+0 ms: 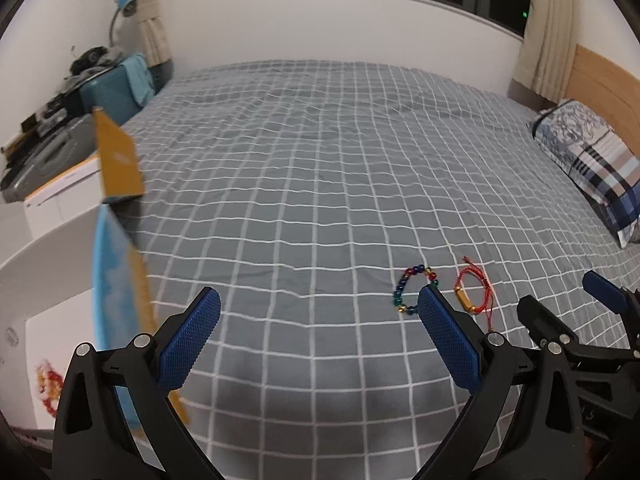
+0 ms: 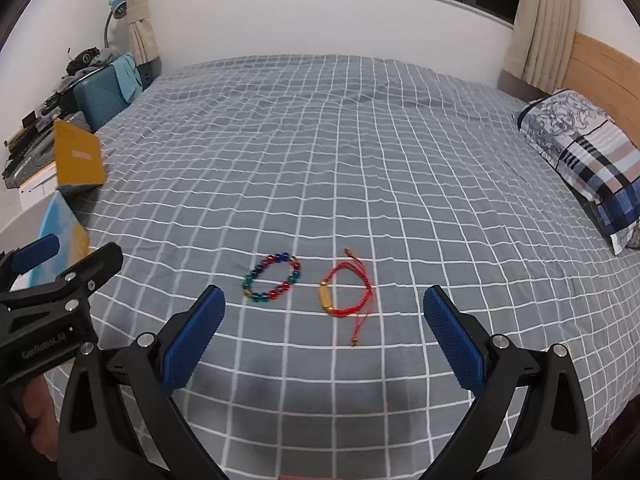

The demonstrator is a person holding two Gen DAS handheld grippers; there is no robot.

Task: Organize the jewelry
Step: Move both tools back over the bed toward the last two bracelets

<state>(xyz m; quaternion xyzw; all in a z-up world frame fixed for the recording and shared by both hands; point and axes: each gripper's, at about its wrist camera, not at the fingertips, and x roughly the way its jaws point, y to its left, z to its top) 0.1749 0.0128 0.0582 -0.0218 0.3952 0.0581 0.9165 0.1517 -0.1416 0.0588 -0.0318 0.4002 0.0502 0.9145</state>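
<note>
Jewelry lies ahead of me on the bed (image 2: 360,128): a bead bracelet (image 2: 273,279) of mixed colours and, just beside it on its right, a red cord bracelet (image 2: 347,294) with a gold tube, both flat on the checked cover and apart from each other, which I judge leaves room to pick each up alone. I hold the right gripper (image 2: 325,322) above the near edge, jaws spread wide and holding nothing, the cord bracelet roughly centred between them, so it seems the likely first pick. The left gripper (image 1: 320,326) hangs off to the left, jaws equally wide and bare. At the bed's left edge stands an open box (image 2: 78,158) with a yellow lid, probably where the pieces belong.
</note>
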